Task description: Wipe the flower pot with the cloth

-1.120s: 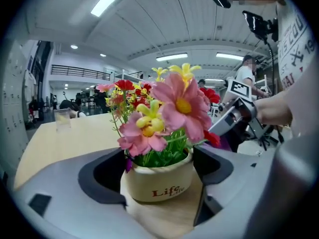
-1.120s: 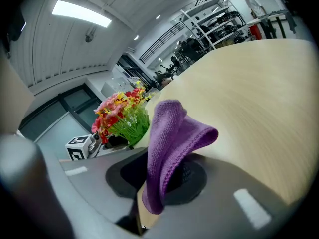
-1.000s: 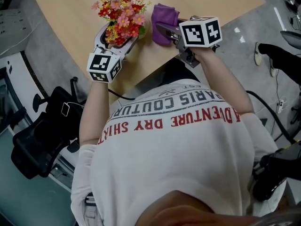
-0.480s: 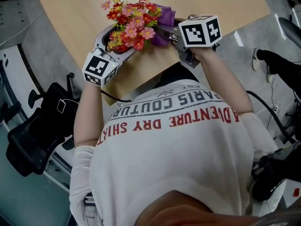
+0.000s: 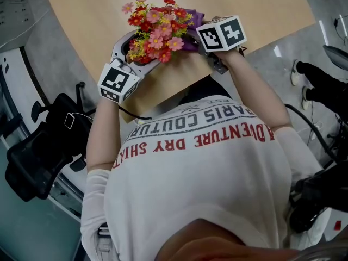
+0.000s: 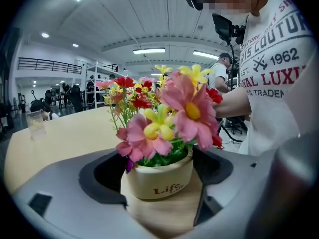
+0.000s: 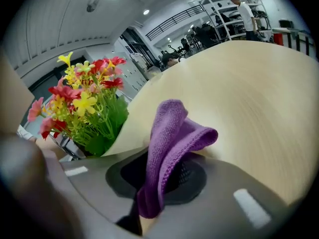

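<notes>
Flower pot (image 6: 157,178) sits clamped between the jaws of your left gripper (image 5: 140,49), close to the near edge of the table (image 5: 261,10). That gripper's marker cube hangs out past the edge, and a black chair (image 5: 38,162) stands off to your left. The flowers (image 5: 157,26) lean right, over the purple cloth (image 7: 177,133), which your right gripper (image 7: 158,180) pinches with its jaws closed on a fold. Beyond both grippers and to their right, the tabletop lies bare and wide. A second ago the cloth stood just beside the blooms, clear of them. Since then the pot and the cloth have come together, and from above the flowers now cover most of the cloth.
</notes>
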Demonstrator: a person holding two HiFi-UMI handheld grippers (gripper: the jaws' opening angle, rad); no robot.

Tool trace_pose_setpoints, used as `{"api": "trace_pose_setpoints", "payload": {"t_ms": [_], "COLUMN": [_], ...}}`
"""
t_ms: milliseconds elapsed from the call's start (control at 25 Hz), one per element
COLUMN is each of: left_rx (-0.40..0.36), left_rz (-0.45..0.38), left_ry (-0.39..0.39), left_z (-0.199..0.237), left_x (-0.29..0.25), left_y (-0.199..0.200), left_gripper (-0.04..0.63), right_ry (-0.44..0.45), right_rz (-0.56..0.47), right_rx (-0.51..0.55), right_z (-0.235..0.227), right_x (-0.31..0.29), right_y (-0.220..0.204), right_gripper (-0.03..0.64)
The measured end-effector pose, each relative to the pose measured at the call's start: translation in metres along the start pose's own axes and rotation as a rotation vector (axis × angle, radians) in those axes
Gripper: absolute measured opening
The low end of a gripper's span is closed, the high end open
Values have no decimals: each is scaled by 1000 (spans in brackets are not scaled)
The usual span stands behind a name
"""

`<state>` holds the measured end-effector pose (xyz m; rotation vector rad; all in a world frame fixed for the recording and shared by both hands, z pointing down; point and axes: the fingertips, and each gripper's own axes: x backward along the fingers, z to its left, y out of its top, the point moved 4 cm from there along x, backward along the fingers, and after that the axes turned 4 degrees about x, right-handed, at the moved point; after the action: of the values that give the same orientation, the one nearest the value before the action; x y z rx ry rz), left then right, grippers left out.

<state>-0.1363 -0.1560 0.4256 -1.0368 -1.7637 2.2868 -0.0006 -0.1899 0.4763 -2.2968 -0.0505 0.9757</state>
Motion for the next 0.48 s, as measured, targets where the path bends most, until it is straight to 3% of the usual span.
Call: {"api": "trace_pose_setpoints", "payload": {"t_ms": [160,320,400,480], "left_rx": [1,7,44,107], "left_rz": [14,12,-3,-32], "left_ry": [16,110,156,197], "left_z": [0,-3,-7,-12], "left_x": [0,6,11,20], "left_y": [2,2,0,-1], "left_gripper": [426,426,431,481], "right_ry": [13,30,33,19], "right_rz": [-17,-79,-108,-128], "right_rx": [-17,-65,-87,-90], "right_z": [-1,0,2,8], "right_x": [4,14,21,29], "right_y": [2,1,1,4], "right_gripper": [46,46,46,46]}}
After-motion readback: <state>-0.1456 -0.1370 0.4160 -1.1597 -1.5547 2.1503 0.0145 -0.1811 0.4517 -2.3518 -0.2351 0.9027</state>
